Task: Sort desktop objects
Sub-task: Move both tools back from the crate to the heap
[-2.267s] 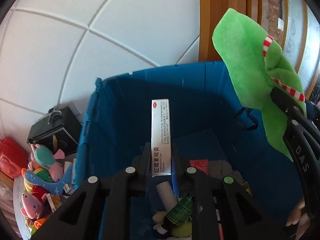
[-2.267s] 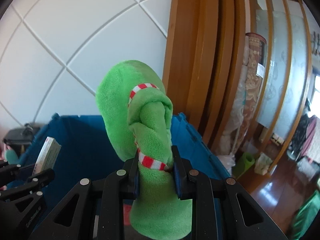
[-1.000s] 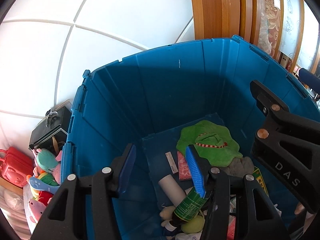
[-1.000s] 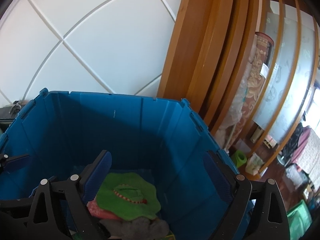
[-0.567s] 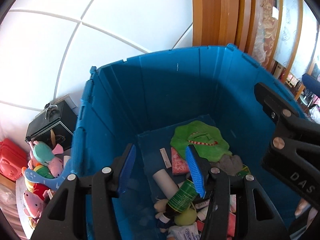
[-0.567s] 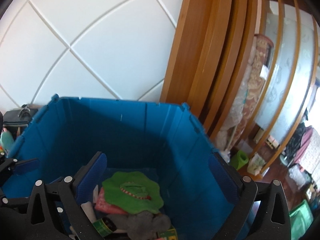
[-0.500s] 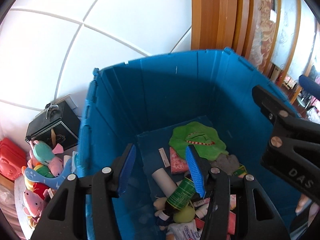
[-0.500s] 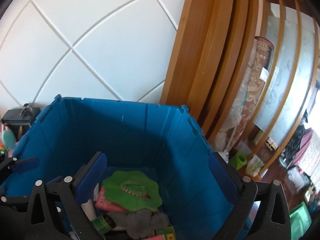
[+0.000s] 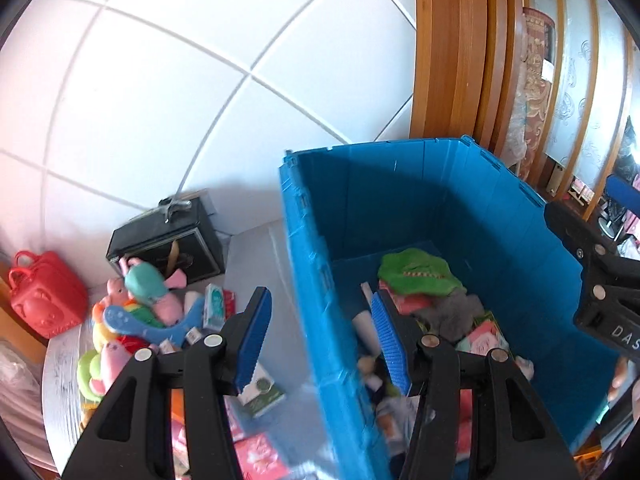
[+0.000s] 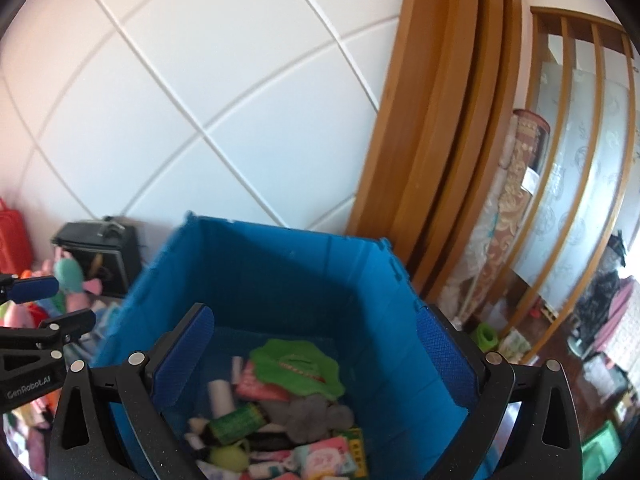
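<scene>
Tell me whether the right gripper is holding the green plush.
No, the right gripper stands open and empty, and the green plush lies inside the blue bin.

"DAS" on the right tongs (image 9: 612,304); "GenRobot.AI" on the left tongs (image 10: 28,384).

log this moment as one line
left tongs: open, empty | right tongs: open, empty | green plush: in blue bin

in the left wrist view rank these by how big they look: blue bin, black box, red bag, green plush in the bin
1. blue bin
2. black box
3. green plush and red bag: they look about alike, and they lie at different distances from the camera, so I leave them unranked.
</scene>
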Action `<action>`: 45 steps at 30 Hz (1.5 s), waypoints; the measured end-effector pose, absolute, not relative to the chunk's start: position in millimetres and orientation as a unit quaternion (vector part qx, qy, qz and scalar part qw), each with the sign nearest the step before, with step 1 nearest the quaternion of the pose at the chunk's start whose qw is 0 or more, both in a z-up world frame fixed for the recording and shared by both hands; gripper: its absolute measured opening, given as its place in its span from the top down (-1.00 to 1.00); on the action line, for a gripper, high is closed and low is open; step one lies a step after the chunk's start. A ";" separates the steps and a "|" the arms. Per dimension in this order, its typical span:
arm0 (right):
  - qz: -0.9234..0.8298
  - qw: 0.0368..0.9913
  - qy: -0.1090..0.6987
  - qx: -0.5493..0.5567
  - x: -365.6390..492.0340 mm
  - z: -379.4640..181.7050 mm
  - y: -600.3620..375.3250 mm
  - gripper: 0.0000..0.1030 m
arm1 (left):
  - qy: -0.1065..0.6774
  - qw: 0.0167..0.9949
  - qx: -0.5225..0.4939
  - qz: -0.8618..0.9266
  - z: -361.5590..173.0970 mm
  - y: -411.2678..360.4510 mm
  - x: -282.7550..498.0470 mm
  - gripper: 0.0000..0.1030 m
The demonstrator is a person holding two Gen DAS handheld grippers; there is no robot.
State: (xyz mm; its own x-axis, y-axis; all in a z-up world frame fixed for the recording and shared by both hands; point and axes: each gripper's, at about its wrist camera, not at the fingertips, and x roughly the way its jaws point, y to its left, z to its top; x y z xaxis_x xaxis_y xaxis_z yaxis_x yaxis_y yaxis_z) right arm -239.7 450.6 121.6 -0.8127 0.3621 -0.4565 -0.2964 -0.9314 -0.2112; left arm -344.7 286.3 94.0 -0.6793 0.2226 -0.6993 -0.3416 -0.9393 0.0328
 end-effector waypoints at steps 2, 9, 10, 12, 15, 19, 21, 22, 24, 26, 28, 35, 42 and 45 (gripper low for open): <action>0.953 0.159 -0.061 -0.251 -223.6 123.1 434.5 -1.00 | 0.071 0.159 -0.368 0.913 94.0 269.8 -332.6 0.00; 0.963 0.125 -0.056 -0.234 -173.4 123.3 389.1 -1.00 | 0.074 0.153 -0.351 0.921 77.0 201.4 -278.2 0.00; 0.964 0.119 -0.052 -0.232 -163.1 120.2 381.7 -1.00 | 0.070 0.150 -0.353 0.921 71.0 188.3 -271.2 0.00; 0.967 0.104 -0.043 -0.230 -147.2 113.8 369.9 -1.00 | 0.065 0.140 -0.357 0.921 60.6 166.5 -260.0 0.00; 0.969 0.085 -0.028 -0.229 -128.2 100.8 354.5 -1.00 | 0.051 0.107 -0.362 0.925 40.9 130.4 -244.3 0.00; 0.972 0.066 -0.011 -0.224 -105.9 79.1 326.8 -1.00 | 0.044 0.064 -0.372 0.925 13.8 85.8 -227.2 0.00; 0.974 0.052 -0.005 -0.220 -96.7 71.6 312.5 -1.00 | 0.041 0.050 -0.373 0.926 -0.8 63.5 -218.8 0.00; 0.975 0.044 -0.004 -0.217 -91.4 67.4 302.8 -1.00 | 0.038 0.045 -0.373 0.926 -7.7 53.2 -214.3 0.00; 0.977 0.030 -0.009 -0.211 -82.5 60.1 284.6 -1.00 | 0.032 0.039 -0.375 0.926 -21.9 32.5 -207.0 0.00; 0.979 0.016 -0.026 -0.202 -71.8 50.6 260.2 -1.00 | 0.027 0.036 -0.385 0.922 -40.8 10.7 -199.7 0.00; 0.981 -0.005 -0.033 -0.191 -64.1 43.0 241.2 -1.00 | 0.029 0.035 -0.394 0.918 -58.2 -3.2 -194.8 0.00; 0.972 -0.071 -0.045 -0.220 -63.6 -5.1 176.8 -1.00 | 0.049 0.045 -0.423 0.904 -115.9 -34.2 -169.7 0.00; 0.942 -0.067 -0.023 -0.328 -84.8 -82.3 143.4 -1.00 | 0.049 0.035 -0.460 0.886 -157.9 -66.8 -156.2 0.00; 0.931 -0.057 -0.015 -0.360 -91.3 -106.4 139.4 -1.00 | 0.039 0.037 -0.470 0.881 -168.0 -79.1 -157.9 0.00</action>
State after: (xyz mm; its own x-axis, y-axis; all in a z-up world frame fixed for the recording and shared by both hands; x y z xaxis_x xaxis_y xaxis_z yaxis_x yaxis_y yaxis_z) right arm -91.3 139.4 -106.4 -0.7335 -0.0963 -0.6728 0.1177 -0.9930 0.0139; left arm -157.9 -79.1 -168.0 -0.5561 0.0275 -0.8306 -0.1012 -0.9943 0.0348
